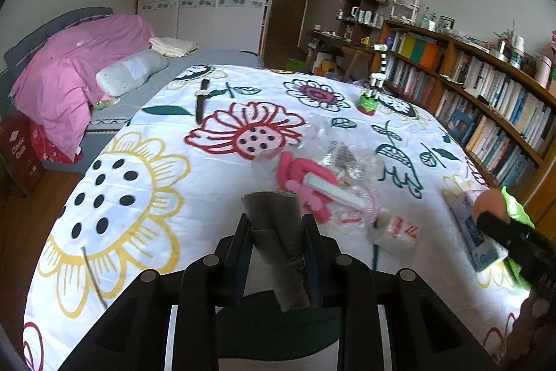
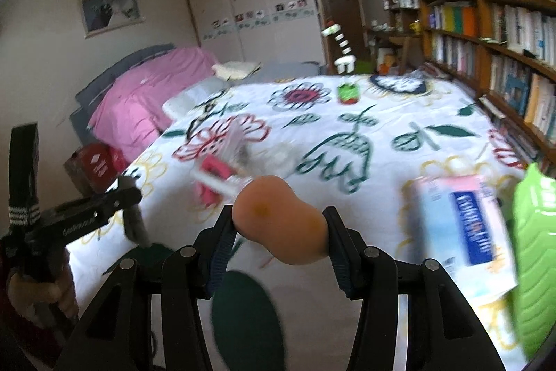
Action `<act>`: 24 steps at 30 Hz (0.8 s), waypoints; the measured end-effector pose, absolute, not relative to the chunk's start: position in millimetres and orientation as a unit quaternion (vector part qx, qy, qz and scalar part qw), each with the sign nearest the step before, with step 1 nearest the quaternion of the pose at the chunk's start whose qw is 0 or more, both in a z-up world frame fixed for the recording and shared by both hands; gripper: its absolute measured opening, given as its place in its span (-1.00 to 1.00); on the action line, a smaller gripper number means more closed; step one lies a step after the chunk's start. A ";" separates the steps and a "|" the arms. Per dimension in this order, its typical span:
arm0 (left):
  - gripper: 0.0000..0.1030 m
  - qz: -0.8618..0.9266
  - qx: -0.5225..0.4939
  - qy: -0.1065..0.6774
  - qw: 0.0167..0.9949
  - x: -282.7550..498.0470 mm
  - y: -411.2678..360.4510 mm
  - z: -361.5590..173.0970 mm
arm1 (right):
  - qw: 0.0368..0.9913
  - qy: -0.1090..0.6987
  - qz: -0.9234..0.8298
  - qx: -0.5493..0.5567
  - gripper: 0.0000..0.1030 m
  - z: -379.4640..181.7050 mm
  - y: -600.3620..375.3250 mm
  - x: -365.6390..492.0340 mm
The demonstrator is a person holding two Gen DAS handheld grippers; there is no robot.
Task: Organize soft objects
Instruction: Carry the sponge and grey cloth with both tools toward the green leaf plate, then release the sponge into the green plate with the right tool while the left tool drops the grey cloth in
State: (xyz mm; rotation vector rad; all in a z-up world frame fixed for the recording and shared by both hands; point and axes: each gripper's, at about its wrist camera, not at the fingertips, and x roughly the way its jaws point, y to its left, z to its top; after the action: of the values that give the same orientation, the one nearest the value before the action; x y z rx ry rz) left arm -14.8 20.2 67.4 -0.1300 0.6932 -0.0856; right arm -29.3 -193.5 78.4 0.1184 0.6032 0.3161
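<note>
My left gripper (image 1: pixel 277 225) is shut on a rolled grey cloth (image 1: pixel 278 232) and holds it above the flowered quilt (image 1: pixel 139 162). It also shows at the left of the right wrist view (image 2: pixel 128 193). My right gripper (image 2: pixel 279 218) is shut on an orange peanut-shaped soft sponge (image 2: pixel 278 225); it shows at the right edge of the left wrist view (image 1: pixel 486 214). A pink plush toy (image 1: pixel 302 183) lies among clear plastic bags (image 1: pixel 344 159) on the quilt ahead. A blue-and-white tissue pack (image 2: pixel 465 228) lies at the right.
A green soft object (image 2: pixel 535 252) is at the far right. A small green-and-red pot with a striped toy giraffe (image 1: pixel 373 93) stands at the far side. A black watch (image 1: pixel 201 99) lies far left. Bookshelves (image 1: pixel 486 99) line the right; a pink duvet (image 1: pixel 76 68) is left.
</note>
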 end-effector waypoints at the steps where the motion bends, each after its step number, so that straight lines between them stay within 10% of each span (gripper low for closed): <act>1: -0.43 -0.045 -0.061 0.338 0.938 -14.1 16.4 68.9 | 0.943 0.291 0.149 0.060 0.00 81.2 -199.1 -29.5; 24: -0.42 -0.137 -0.001 0.310 0.941 10.7 -93.6 108.2 | 0.954 0.268 -0.039 0.131 0.02 88.9 -372.3 -28.4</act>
State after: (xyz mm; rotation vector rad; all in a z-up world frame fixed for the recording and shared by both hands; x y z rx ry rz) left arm 10.7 -93.6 108.2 -0.0029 0.6334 -0.2806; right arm -28.4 -372.3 88.9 0.2660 0.5451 -0.0784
